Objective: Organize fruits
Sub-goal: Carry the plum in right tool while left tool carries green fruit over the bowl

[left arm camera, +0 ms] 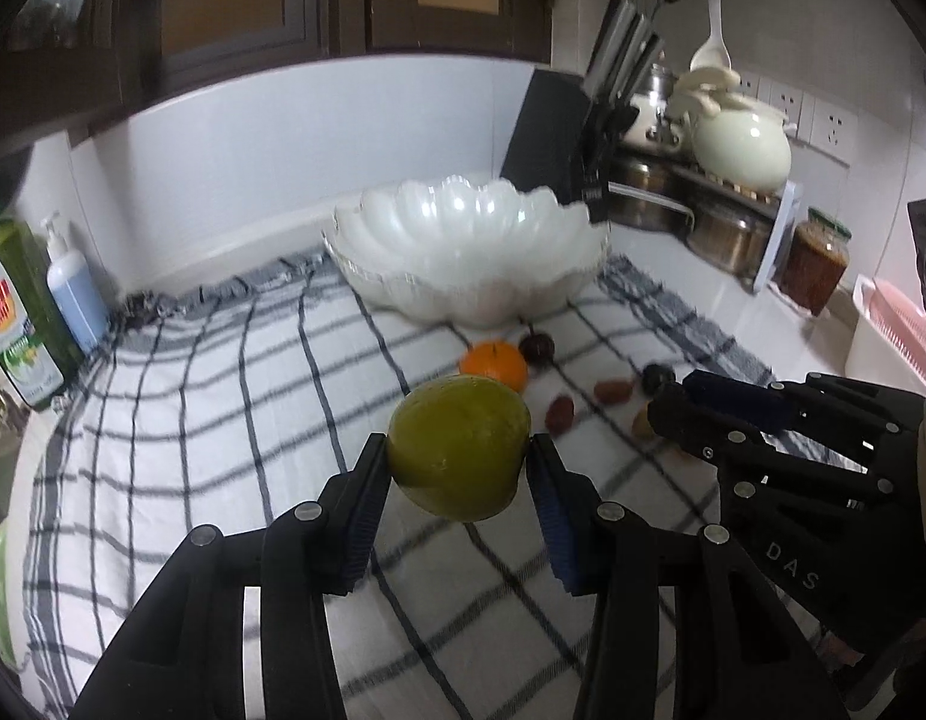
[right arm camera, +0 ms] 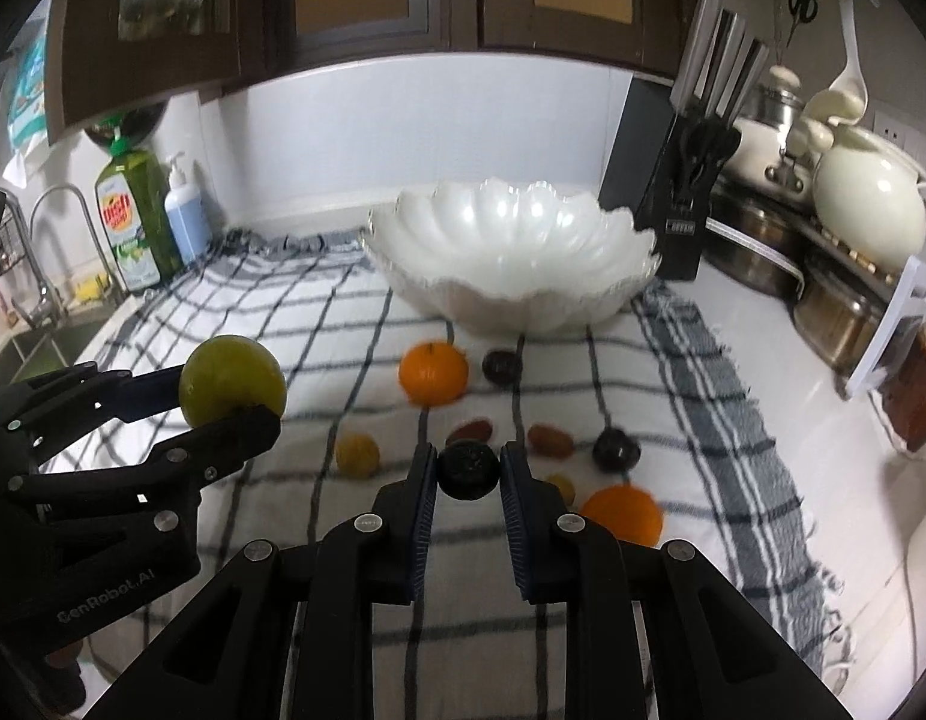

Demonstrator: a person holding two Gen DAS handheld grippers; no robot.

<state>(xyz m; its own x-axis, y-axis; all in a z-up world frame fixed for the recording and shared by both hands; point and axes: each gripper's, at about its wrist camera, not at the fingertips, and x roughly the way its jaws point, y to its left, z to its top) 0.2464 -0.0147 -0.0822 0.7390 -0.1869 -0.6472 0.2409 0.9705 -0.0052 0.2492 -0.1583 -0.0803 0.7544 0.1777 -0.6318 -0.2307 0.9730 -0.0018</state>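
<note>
Both grippers are hanging above the checked cloth (right arm camera: 282, 300) that is covering the counter, each with a fruit clamped in it. The left gripper (left arm camera: 459, 462) is gripping a large green fruit (left arm camera: 459, 450) between its two blue pads, which are pressing on the fruit's sides and holding it clear of the cloth; from the right wrist view the same fruit is showing at the left, pinched at the finger ends. The right gripper (right arm camera: 467, 471) is squeezing a small dark round fruit (right arm camera: 467, 471) between its pads, its jaws drawn in narrow around it. Ahead of both, a white scalloped bowl (right arm camera: 511, 300) is sitting at the far side of the cloth, nothing showing inside it. The rest of the fruit is lying loose on the cloth between the grippers and the bowl: an orange (right arm camera: 432, 375) just in front of the bowl with a dark plum (right arm camera: 502, 366) beside it, a small yellow fruit (right arm camera: 357, 453), two reddish dates (right arm camera: 550, 440), another dark plum (right arm camera: 616, 450), and a second orange (right arm camera: 622, 516) close to the right gripper's right finger. A green bottle of dish soap (right arm camera: 132, 222) and a blue pump bottle (right arm camera: 186, 222) are standing at the cloth's far left corner, and a black knife block (right arm camera: 685, 204) is standing right of the bowl.
</note>
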